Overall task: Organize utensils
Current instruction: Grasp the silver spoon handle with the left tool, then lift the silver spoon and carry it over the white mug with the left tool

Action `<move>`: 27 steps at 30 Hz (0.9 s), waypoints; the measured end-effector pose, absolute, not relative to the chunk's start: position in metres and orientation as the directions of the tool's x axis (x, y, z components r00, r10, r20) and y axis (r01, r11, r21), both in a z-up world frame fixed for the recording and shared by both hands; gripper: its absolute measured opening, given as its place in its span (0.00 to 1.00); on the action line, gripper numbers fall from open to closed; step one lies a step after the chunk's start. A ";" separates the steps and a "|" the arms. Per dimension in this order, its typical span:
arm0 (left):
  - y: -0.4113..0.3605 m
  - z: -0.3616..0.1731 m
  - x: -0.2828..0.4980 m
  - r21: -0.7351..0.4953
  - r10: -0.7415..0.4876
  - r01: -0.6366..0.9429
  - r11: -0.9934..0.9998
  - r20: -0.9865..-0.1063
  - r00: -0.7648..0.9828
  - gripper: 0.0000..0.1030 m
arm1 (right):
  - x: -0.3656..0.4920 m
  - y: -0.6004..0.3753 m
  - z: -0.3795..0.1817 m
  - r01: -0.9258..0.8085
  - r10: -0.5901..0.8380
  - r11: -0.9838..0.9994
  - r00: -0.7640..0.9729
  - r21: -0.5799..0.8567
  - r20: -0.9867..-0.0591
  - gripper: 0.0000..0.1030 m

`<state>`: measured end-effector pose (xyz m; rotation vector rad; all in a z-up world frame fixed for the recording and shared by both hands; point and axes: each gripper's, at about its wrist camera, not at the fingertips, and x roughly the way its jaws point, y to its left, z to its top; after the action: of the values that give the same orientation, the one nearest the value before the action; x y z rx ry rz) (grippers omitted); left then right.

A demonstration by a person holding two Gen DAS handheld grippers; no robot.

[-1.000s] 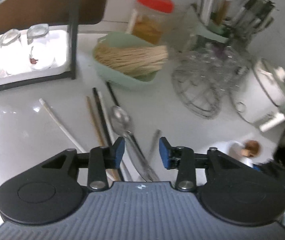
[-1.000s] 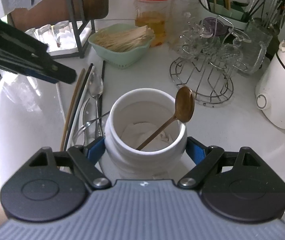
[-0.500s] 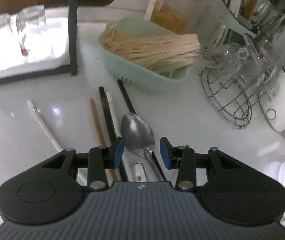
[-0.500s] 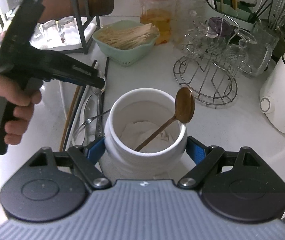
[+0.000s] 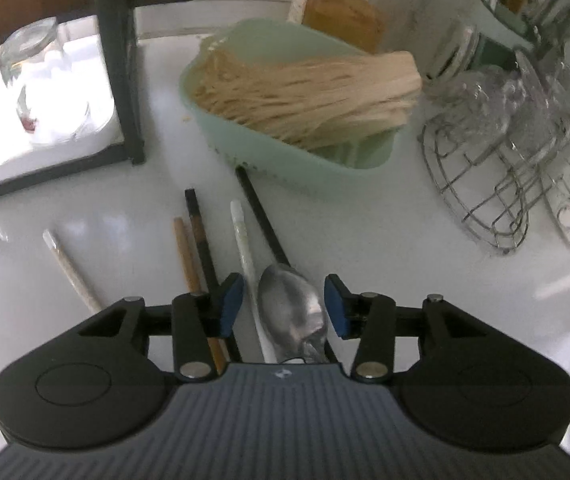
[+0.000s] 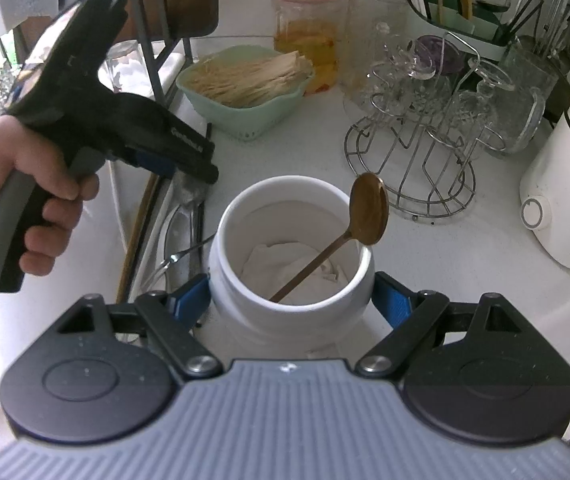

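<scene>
A metal spoon (image 5: 291, 312) lies on the white counter among several chopsticks (image 5: 201, 236). My left gripper (image 5: 284, 300) is low over it. Its jaws are opening, and the spoon's bowl sits between the blue pads (image 5: 232, 300) without touching them. In the right wrist view, a hand (image 6: 5, 184) holds the left gripper (image 6: 201, 164) pointing down at the spoon (image 6: 189, 196), with a fork (image 6: 181, 254) nearby. My right gripper (image 6: 289, 300) is shut on the sides of a white jar (image 6: 229, 220), where a brown spoon (image 6: 369, 208) leans on the rim.
A green basket (image 5: 285, 168) of pale sticks stands just beyond the chopsticks. A wire rack (image 6: 413, 152) of glasses is to the right, with a white cooker (image 6: 561, 200) beside it. A red-lidded jar (image 6: 307, 32) and a black rack post (image 5: 121, 80) stand behind.
The left gripper has moved forward and down over the utensils, so the spoon's bowl now lies between its jaws, which stand slightly wider. The right gripper and jar have not moved.
</scene>
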<state>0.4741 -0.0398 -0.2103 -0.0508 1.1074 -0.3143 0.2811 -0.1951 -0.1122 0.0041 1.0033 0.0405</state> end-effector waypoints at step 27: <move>-0.033 -0.179 0.454 -0.187 -0.292 0.255 0.949 -0.828 0.479 0.02 | 0.291 -0.195 -0.112 -0.024 0.026 1.000 0.536 0.016 -0.844 0.86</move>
<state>0.4543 -0.0331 -0.1790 -0.0403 1.0179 -0.3335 0.2908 -0.1946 -0.1123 0.0029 1.0046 0.0296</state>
